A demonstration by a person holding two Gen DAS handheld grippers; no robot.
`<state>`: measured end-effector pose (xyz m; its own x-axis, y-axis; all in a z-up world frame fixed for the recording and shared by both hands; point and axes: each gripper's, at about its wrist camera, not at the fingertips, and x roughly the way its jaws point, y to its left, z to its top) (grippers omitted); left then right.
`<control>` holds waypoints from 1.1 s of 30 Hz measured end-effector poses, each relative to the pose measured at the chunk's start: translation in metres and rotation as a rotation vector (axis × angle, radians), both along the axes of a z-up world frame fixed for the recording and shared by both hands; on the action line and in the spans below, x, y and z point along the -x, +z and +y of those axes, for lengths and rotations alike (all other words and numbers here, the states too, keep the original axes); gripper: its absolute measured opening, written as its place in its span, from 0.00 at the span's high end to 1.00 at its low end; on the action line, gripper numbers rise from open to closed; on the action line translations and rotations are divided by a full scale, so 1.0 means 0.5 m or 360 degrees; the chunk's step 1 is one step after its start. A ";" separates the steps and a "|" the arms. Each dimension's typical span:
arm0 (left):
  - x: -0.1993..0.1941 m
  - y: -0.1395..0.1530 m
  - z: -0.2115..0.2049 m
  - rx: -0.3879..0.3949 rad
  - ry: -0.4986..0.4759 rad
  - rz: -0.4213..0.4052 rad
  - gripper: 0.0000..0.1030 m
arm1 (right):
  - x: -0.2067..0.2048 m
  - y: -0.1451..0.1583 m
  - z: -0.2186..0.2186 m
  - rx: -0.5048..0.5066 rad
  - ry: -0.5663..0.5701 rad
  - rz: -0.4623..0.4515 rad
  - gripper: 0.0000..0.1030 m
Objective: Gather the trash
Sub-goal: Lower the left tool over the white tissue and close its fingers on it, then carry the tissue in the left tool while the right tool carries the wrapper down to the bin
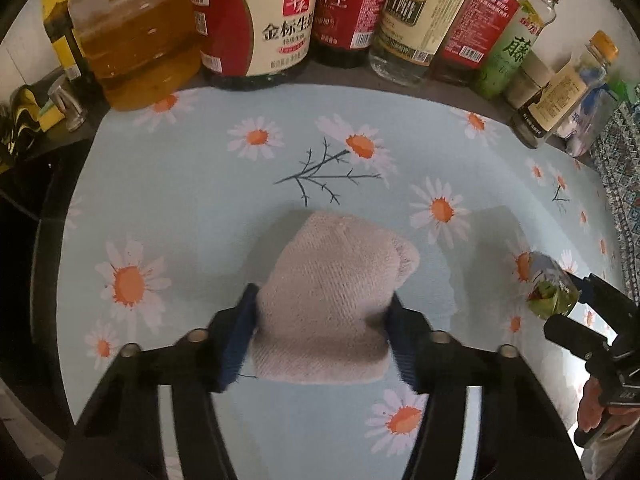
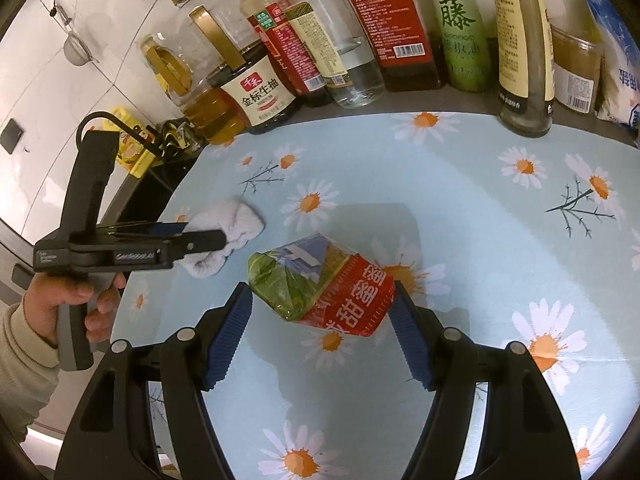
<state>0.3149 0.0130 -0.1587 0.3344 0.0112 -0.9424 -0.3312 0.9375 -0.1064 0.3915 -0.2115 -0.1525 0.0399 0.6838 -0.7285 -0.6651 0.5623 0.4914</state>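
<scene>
My left gripper (image 1: pixel 324 336) has its blue pads pressed against both sides of a folded beige knitted cloth (image 1: pixel 332 296), which bulges between them; it is clamped on that cloth, and the cloth's far end lies on the daisy-print tablecloth (image 1: pixel 192 200). From my right wrist view the same cloth (image 2: pixel 228 224) looks whitish and sits just beyond the black left gripper (image 2: pixel 208 238), with my left hand (image 2: pixel 76 304) wrapped round its handle.

My right gripper (image 2: pixel 322 312) stands about half wide around a crumpled snack wrapper (image 2: pixel 320 284), red with white characters at one end and green at the other. The right pad touches the red end; the left pad sits just beside the green end, and I cannot tell whether it presses on it. The wrapper seems lifted a little off the table, with its shadow on the cloth beneath. In the left wrist view that wrapper (image 1: pixel 550 286) shows at the tip of the right gripper (image 1: pixel 576 292), well to the right of the knitted cloth.

Farther back, along the table's far edge, stands a row of bottles: a big jug of golden oil (image 1: pixel 136 52), a dark soy sauce bottle (image 1: pixel 256 28) with a cream and red label, a clear vinegar bottle (image 1: pixel 416 20), and a green-labelled bottle (image 1: pixel 512 48). Behind them rises a white tiled wall (image 2: pixel 60 92).
</scene>
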 end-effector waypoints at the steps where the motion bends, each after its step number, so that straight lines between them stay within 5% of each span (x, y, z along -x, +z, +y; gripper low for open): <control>1: 0.000 0.002 -0.004 -0.0013 -0.0006 0.0007 0.54 | 0.001 0.000 0.000 -0.0001 0.0005 -0.0002 0.33; 5: 0.005 0.014 -0.014 -0.0031 -0.0030 -0.0009 0.67 | 0.003 -0.003 -0.004 -0.0020 0.0016 0.0012 0.33; 11: 0.030 0.040 -0.024 -0.0008 -0.0032 -0.0056 0.73 | 0.011 0.004 -0.010 -0.0034 0.0015 0.0003 0.33; 23: 0.134 0.095 -0.034 0.0003 -0.0100 -0.0182 0.73 | 0.075 0.007 -0.031 -0.0017 -0.0063 0.0016 0.33; 33: 0.276 0.136 -0.032 0.0044 -0.0259 -0.0306 0.73 | 0.213 0.046 -0.018 0.0035 -0.0164 -0.0045 0.33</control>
<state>0.1769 -0.0031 -0.0907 0.5027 -0.0825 -0.8605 -0.1472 0.9727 -0.1792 0.2850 -0.2207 -0.1295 0.1301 0.6588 -0.7409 -0.6165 0.6390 0.4600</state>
